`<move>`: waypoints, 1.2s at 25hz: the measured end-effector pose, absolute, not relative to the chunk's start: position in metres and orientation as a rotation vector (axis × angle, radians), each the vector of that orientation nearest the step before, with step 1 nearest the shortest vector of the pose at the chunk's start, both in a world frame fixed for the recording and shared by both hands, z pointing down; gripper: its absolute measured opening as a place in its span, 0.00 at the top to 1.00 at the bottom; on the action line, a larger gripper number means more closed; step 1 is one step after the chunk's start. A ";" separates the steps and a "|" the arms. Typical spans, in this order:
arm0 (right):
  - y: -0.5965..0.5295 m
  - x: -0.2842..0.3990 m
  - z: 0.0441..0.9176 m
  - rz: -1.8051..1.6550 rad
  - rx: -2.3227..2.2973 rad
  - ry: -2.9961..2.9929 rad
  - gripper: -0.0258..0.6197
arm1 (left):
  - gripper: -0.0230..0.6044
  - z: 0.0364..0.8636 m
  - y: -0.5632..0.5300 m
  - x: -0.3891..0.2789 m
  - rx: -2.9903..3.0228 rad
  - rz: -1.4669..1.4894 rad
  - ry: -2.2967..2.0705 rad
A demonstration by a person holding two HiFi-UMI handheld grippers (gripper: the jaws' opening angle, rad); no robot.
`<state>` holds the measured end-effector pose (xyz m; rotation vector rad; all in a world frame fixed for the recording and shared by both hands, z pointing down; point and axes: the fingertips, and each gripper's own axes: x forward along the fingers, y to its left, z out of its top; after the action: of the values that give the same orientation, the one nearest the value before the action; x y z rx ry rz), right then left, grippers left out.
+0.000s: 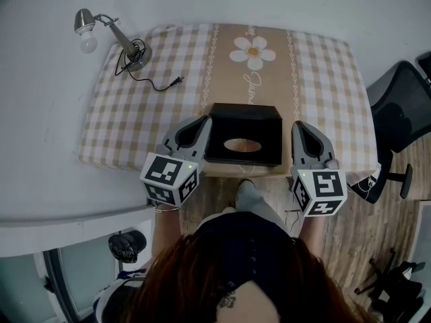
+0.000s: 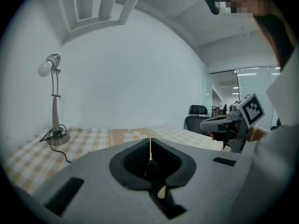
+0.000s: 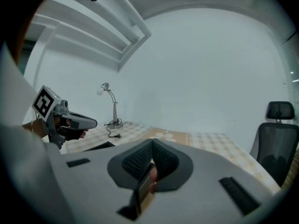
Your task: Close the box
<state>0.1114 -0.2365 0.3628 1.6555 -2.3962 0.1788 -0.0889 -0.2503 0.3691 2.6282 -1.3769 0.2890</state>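
Note:
A black box [image 1: 242, 143] with a pale oval opening in its upper face sits at the near edge of the checked tablecloth [image 1: 135, 113]. My left gripper [image 1: 205, 121] hangs just off the box's left side, its jaws together with nothing between them. My right gripper [image 1: 297, 126] is level with it, a small gap off the box's right side, and is shut as well. In the left gripper view the pads [image 2: 140, 155] meet at the tip. In the right gripper view a dark edge of the box [image 3: 100, 146] shows low at the left.
A desk lamp [image 1: 101, 32] with a loose black cable [image 1: 161, 85] stands at the table's far left corner. A black office chair [image 1: 404, 106] is beside the table on the right. A daisy print [image 1: 252, 51] marks the cloth's far middle. My legs are under the near edge.

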 end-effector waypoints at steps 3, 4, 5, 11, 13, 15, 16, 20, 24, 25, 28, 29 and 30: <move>-0.244 0.112 0.372 0.222 1.623 -2.397 0.93 | 0.92 0.377 -0.257 -0.092 2.607 0.316 -1.375; -0.246 0.112 0.375 0.236 1.610 -2.396 0.93 | 0.92 0.380 -0.259 -0.093 2.599 0.322 -1.377; -0.248 0.111 0.378 0.251 1.596 -2.397 0.93 | 0.92 0.382 -0.261 -0.094 2.590 0.326 -1.379; -0.261 0.109 0.393 0.304 1.535 -2.396 0.93 | 0.92 0.396 -0.271 -0.102 2.538 0.346 -1.389; -0.265 0.109 0.399 0.317 1.517 -2.387 0.93 | 0.92 0.401 -0.274 -0.103 2.526 0.361 -1.388; -0.268 0.110 0.406 0.336 1.498 -2.377 0.93 | 0.92 0.406 -0.276 -0.104 2.513 0.370 -1.384; -0.270 0.111 0.409 0.346 1.487 -2.370 0.93 | 0.92 0.409 -0.277 -0.104 2.506 0.373 -1.381; -0.276 0.113 0.427 0.402 1.443 -2.333 0.93 | 0.92 0.418 -0.284 -0.106 2.482 0.395 -1.376; -0.281 0.115 0.442 0.452 1.411 -2.312 0.93 | 0.92 0.427 -0.290 -0.107 2.459 0.424 -1.366; -0.282 0.115 0.445 0.461 1.404 -2.309 0.93 | 0.92 0.430 -0.292 -0.108 2.452 0.432 -1.363; -0.285 0.115 0.452 0.481 1.386 -2.302 0.93 | 0.92 0.439 -0.295 -0.109 2.429 0.458 -1.349; -0.286 0.115 0.454 0.488 1.381 -2.301 0.93 | 0.92 0.442 -0.296 -0.110 2.422 0.466 -1.344; -0.287 0.115 0.456 0.495 1.376 -2.300 0.93 | 0.92 0.444 -0.296 -0.110 2.415 0.473 -1.339</move>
<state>0.1155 -0.2872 0.4560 1.3757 -2.3002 0.4947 -0.1103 -0.2962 0.4443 2.4147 -1.3390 0.4731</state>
